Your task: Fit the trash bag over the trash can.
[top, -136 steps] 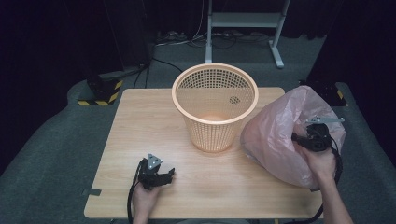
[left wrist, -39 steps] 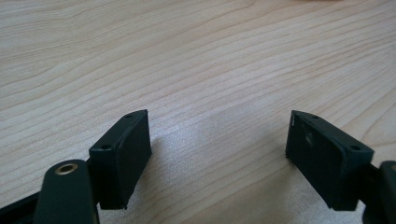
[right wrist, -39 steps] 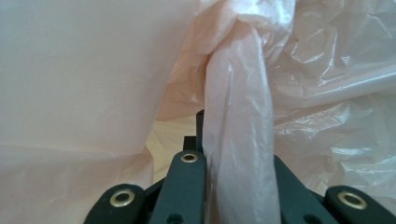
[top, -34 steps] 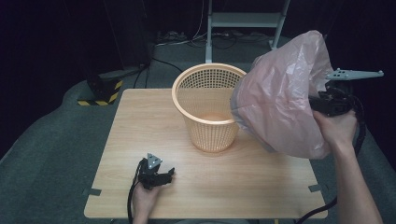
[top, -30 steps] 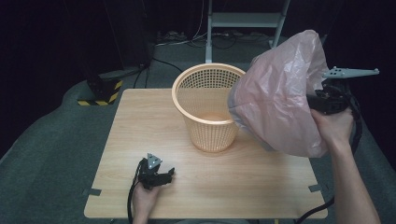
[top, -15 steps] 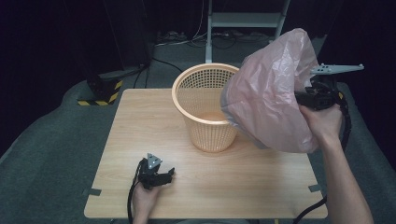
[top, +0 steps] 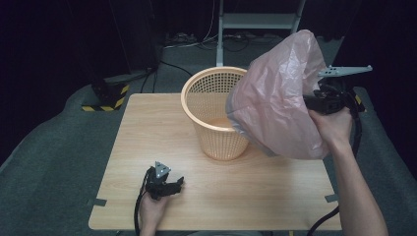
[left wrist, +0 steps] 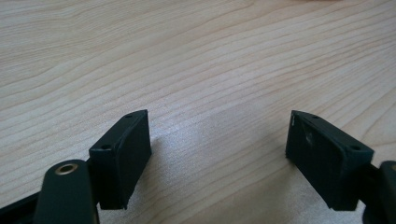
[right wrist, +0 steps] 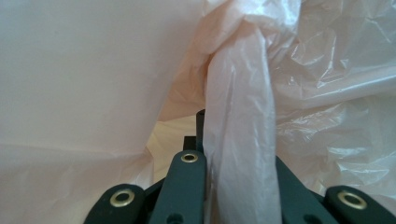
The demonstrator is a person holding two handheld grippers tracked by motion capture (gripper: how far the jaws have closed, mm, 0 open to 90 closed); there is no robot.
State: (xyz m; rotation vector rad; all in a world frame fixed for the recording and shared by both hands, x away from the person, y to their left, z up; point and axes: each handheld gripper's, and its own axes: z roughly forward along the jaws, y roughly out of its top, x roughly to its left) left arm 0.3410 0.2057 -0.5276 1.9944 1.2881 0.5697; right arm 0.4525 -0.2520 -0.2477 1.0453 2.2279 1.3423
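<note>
Lifted off the tabletop's right edge and swung toward the basket (top: 219, 113), with the bag (top: 278, 108) now billowing against its right rim, a twisted fold pinched tight in the right gripper (top: 319, 103), likely to line it. Parked wide open and empty near the front edge: the left gripper (top: 164, 184). Pale wood tabletop (top: 147, 128), grey carpet, dark room.

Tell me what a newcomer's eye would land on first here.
First the big pink plastic bag, held up in the air at the right by the right gripper, whose jaws are shut on a twisted strip of it, its lower part overlapping the rim of the orange mesh basket. Then the left gripper, open, resting near the table's front edge.
</note>
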